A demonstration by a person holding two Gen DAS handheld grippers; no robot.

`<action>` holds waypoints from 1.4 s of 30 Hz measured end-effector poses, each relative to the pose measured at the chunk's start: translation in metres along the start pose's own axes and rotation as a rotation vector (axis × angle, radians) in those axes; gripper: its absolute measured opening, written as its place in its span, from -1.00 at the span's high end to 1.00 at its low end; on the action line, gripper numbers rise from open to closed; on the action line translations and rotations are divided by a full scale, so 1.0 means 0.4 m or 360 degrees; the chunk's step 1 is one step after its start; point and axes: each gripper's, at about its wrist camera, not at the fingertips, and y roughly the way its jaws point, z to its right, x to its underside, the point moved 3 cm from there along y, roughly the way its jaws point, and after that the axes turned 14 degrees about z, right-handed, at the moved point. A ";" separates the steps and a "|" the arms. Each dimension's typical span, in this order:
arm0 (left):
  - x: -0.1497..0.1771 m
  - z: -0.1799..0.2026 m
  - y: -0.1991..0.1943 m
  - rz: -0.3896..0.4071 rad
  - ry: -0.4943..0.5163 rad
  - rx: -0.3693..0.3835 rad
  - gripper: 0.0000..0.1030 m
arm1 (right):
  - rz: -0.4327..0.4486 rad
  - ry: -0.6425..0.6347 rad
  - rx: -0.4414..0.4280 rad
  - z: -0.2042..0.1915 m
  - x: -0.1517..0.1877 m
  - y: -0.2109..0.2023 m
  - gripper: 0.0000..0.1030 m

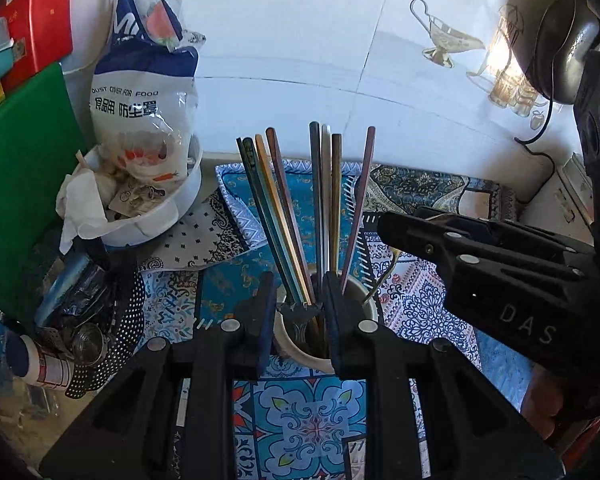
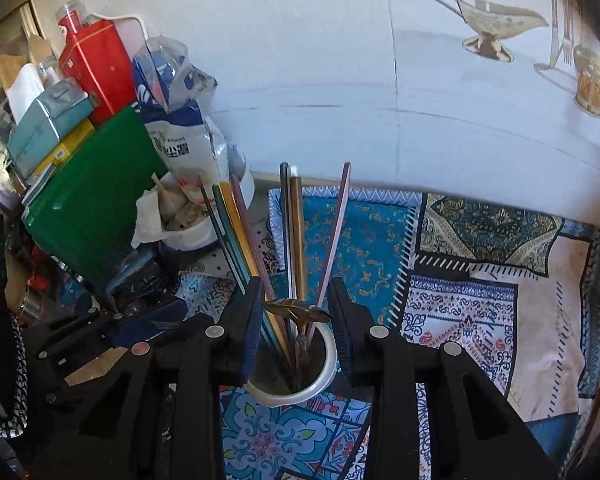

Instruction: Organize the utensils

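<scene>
A white cup [image 2: 296,384] of chopsticks [image 2: 244,236] stands on the patterned bench [image 2: 480,320]. A utensil [image 2: 300,312] is pinched in each tool, left [image 1: 300,314] and right [image 2: 298,314], above the rim. Each should be lowered handle-first, clear of the chopsticks.
</scene>
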 end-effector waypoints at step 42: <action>0.063 0.334 -0.877 0.1078 0.0212 -0.0059 -0.28 | 0.1023 -0.0256 0.0197 -0.110 0.066 -0.911 -0.25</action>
